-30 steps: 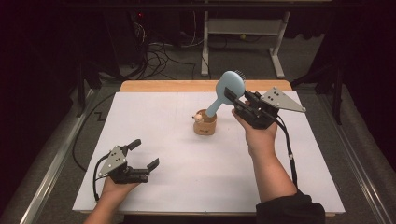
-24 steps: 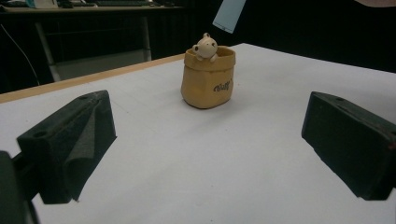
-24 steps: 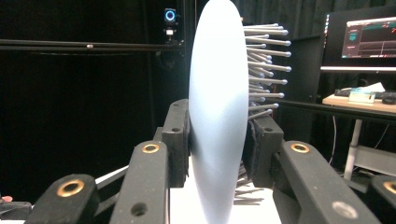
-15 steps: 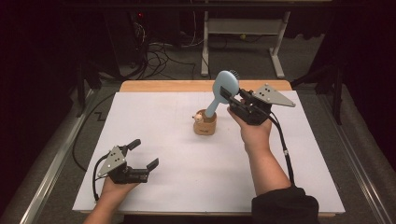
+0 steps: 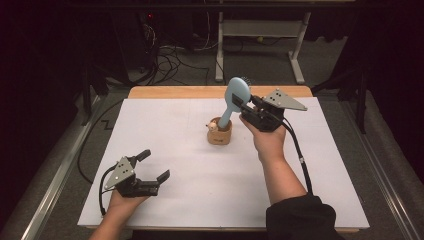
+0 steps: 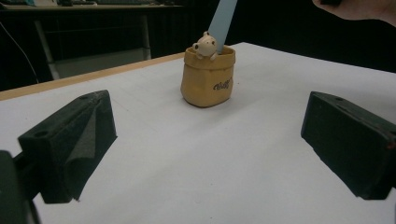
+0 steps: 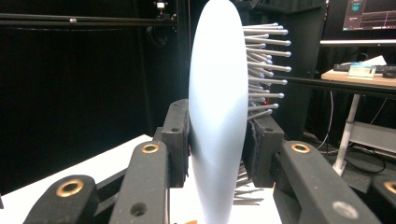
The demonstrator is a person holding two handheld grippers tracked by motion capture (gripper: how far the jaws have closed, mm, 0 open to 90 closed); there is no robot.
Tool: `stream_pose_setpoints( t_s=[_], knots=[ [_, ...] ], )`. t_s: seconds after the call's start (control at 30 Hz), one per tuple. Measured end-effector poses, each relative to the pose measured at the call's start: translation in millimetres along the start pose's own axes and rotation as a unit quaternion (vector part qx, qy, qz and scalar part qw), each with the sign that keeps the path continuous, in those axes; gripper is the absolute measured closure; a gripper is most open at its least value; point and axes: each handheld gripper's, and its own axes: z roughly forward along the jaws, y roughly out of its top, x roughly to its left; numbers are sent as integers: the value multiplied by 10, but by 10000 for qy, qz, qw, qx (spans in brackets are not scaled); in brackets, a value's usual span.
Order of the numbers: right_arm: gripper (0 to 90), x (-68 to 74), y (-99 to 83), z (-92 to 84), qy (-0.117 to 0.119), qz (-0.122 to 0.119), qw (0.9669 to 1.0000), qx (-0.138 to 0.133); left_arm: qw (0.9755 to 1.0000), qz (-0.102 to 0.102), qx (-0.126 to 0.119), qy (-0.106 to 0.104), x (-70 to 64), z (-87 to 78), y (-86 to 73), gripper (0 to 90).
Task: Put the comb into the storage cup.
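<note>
Above the pouch (image 5: pixel 220 134), right tongs (image 5: pixel 243 106) clamp the hairbrush (image 5: pixel 234 96) near-upright, handle down.

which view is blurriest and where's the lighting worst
Right gripper view: the hairbrush sits so close that its blue back is soft, bristles sharper. Left gripper view: the near pads are soft, the pouch crisp. High view: the white table is evenly lit, the surroundings nearly black.
</note>
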Motion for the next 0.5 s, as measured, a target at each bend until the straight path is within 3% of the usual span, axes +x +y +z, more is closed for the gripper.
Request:
stream_pose_setpoints(
  t_s=[0.5],
  knots=[
    [667, 21, -111, 115, -68, -40, 9997, 219, 10000, 16, 10, -23, -7, -5, 3, 43]
  ],
)
